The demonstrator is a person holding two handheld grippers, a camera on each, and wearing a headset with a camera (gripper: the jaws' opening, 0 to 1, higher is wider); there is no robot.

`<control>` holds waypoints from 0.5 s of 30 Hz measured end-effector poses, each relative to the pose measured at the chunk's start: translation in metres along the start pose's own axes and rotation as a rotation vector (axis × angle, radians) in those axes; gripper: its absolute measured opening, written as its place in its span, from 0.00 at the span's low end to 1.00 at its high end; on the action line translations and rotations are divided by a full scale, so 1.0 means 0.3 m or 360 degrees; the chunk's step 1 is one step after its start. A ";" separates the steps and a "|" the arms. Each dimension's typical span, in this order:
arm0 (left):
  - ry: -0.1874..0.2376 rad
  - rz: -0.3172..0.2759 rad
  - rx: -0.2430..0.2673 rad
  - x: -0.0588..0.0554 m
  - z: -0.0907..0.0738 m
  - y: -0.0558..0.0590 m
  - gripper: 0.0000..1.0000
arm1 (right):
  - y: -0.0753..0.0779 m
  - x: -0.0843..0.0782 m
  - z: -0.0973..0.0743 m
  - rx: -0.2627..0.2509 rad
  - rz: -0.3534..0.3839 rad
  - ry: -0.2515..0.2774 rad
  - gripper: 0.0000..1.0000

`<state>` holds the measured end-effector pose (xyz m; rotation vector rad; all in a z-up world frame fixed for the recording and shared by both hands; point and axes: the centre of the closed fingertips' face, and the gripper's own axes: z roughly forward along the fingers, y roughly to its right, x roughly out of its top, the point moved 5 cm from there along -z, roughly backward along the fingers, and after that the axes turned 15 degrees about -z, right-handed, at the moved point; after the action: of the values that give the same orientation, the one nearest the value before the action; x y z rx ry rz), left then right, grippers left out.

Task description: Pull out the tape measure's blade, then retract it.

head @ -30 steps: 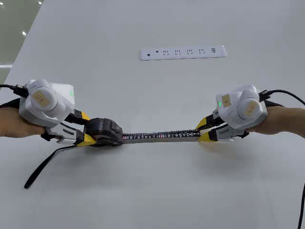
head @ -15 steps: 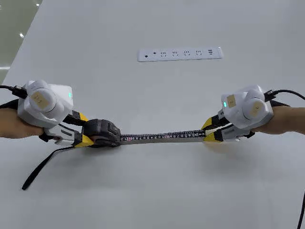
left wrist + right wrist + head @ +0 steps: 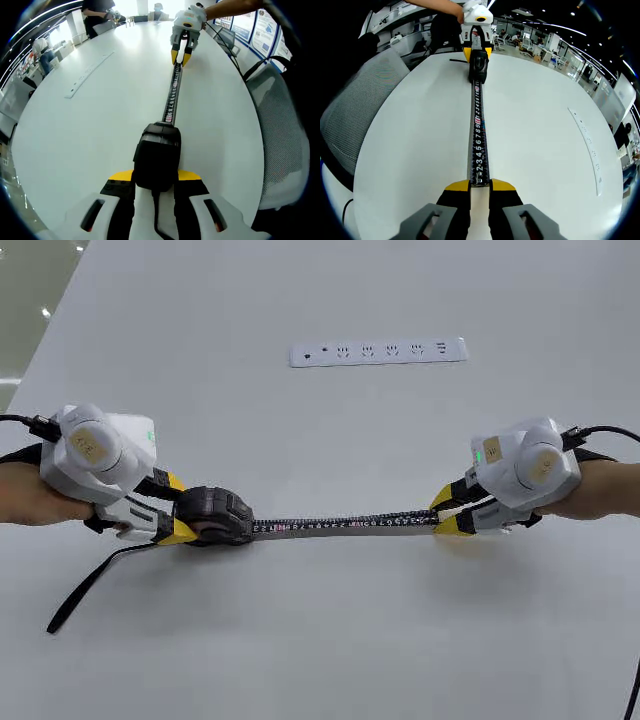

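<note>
**Blade drawn out between two claws; retraction judged to be next**

The tape measure [image 3: 215,516] was seen low on the white tabletop [image 3: 330,640], at the left of the head view. Its black case [image 3: 157,155] was held by the left claw [image 3: 180,510], whose yellow-tipped jaws were closed against the two sides of the case. The blade [image 3: 345,525] was stretched from the mouth of the case in a straight line to the right, close over the tabletop. Whether it touched the surface could not be told. Its free end was pinched by the right claw [image 3: 443,514], whose jaws were drawn narrow on the tip, so that the lowest numerals were read just ahead of them in the right gripper view. A black wrist strap [image 3: 90,585] was trailed from the back of the case across the tabletop, toward the near edge. A white power strip [image 3: 378,351] was laid well apart from the work, on the far side. A mesh chair [image 3: 355,115] was stood beside the tabletop.

The pulling-out step was judged to be at or near its end, since a good length of blade was exposed and both claws were set well apart. Whether a lock was engaged on the case could not be made out. The retraction was judged to call for the case to be held firm while the right claw was brought back towards it. The blade would be best guided in under light tension, not let go to snap home.
</note>
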<state>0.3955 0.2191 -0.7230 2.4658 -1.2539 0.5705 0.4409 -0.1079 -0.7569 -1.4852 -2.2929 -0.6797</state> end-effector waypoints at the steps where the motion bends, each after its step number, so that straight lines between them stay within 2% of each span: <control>1: 0.0003 -0.0004 -0.0001 -0.001 0.000 0.000 0.24 | 0.000 -0.001 0.002 0.0001 0.0001 -0.0001 0.09; 15: 0.0007 0.0017 -0.0004 -0.001 -0.001 0.004 0.25 | -0.007 0.008 0.009 0.0001 0.0001 -0.0025 0.11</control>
<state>0.3944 0.2188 -0.7229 2.4557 -1.2658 0.5765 0.4381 -0.1054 -0.7584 -1.4961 -2.3043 -0.6697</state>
